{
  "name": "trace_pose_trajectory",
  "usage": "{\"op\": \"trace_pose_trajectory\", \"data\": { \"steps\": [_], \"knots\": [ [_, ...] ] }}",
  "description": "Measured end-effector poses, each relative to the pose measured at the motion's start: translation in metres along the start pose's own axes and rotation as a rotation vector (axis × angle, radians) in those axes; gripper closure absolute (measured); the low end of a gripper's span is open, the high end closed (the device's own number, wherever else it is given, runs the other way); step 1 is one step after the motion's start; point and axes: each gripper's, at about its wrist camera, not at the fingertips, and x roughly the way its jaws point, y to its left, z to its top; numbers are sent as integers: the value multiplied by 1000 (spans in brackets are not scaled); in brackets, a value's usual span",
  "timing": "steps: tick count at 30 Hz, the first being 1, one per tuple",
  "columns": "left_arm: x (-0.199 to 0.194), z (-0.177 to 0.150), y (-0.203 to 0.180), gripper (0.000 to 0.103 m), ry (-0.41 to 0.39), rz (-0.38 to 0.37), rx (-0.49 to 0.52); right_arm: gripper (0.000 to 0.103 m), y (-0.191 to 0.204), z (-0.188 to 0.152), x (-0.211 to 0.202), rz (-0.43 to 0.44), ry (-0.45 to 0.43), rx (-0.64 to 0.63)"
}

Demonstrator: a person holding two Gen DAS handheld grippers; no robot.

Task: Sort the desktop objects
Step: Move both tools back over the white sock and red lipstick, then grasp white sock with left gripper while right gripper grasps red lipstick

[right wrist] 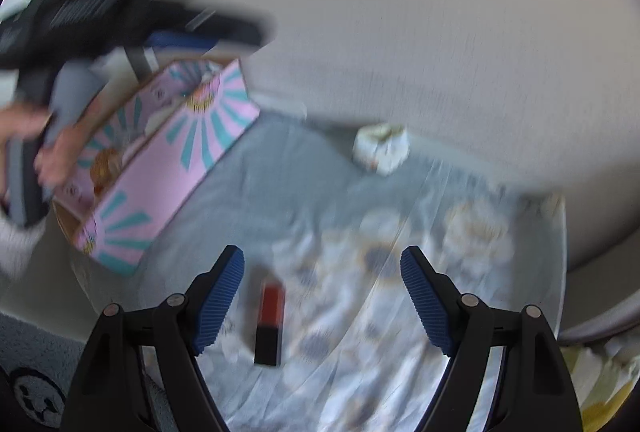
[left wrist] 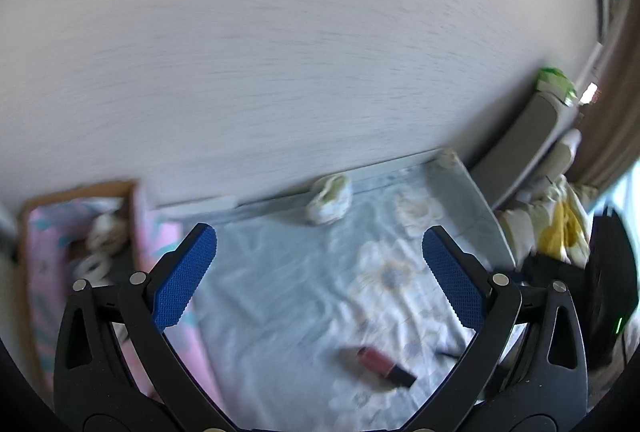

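A red-and-black lipstick (right wrist: 269, 320) lies on the flowered tablecloth (right wrist: 360, 312), just right of my right gripper's left finger. My right gripper (right wrist: 322, 300) is open and empty above it. The lipstick also shows in the left wrist view (left wrist: 378, 364), low between the fingers. My left gripper (left wrist: 320, 272) is open and empty. It shows blurred over the pink box in the right wrist view (right wrist: 132, 19). A pink cardboard box (right wrist: 168, 159) with teal rays stands at the table's left; in the left wrist view (left wrist: 76, 240) small items lie inside. A small white crumpled object (right wrist: 382, 147) lies by the wall (left wrist: 330, 199).
A white wall (left wrist: 280, 51) runs behind the table. A grey chair (left wrist: 532, 135) with a green packet (left wrist: 556, 81) stands right, with yellow-white cloth (left wrist: 560, 224) below it. A patterned rug (right wrist: 32, 372) lies on the floor at left.
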Motion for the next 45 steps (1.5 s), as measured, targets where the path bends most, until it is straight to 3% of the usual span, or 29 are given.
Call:
{"op": "trace_pose_trajectory", "data": {
  "steps": [2, 5, 7, 10, 13, 18, 20, 23, 29, 32, 40, 45],
  "knots": [
    [25, 2, -7, 0, 6, -37, 30, 26, 4, -14, 5, -1, 4, 3],
    [67, 2, -17, 0, 30, -27, 78, 26, 12, -30, 16, 9, 13, 13],
    [95, -2, -21, 2, 45, -11, 97, 35, 20, -41, 29, 14, 15, 6],
    [130, -7, -23, 6, 66, -3, 104, 40, 30, -52, 43, 1, 22, -28],
    [158, -13, -23, 11, 81, 20, 113, 47, 35, -61, 55, -7, 29, -49],
    [179, -19, -22, 33, 88, 32, 128, 63, 36, -71, 69, -22, 42, -56],
    [184, -19, -21, 47, 94, 33, 128, 67, 36, -72, 69, -24, 39, -63],
    [190, -19, -18, 55, 100, 31, 128, 68, 36, -71, 70, -25, 31, -70],
    [194, -17, -17, 65, 97, 17, 144, 83, 43, -72, 71, -9, 27, -94],
    [194, -17, -16, 70, 102, 9, 137, 84, 46, -73, 70, -10, 26, -105],
    [185, -13, -20, 76, 97, -5, 121, 85, 40, -72, 58, -9, 19, -99],
    [156, -4, -26, 77, 79, -17, 99, 85, 24, -64, 42, -16, 25, -37]
  ]
}}
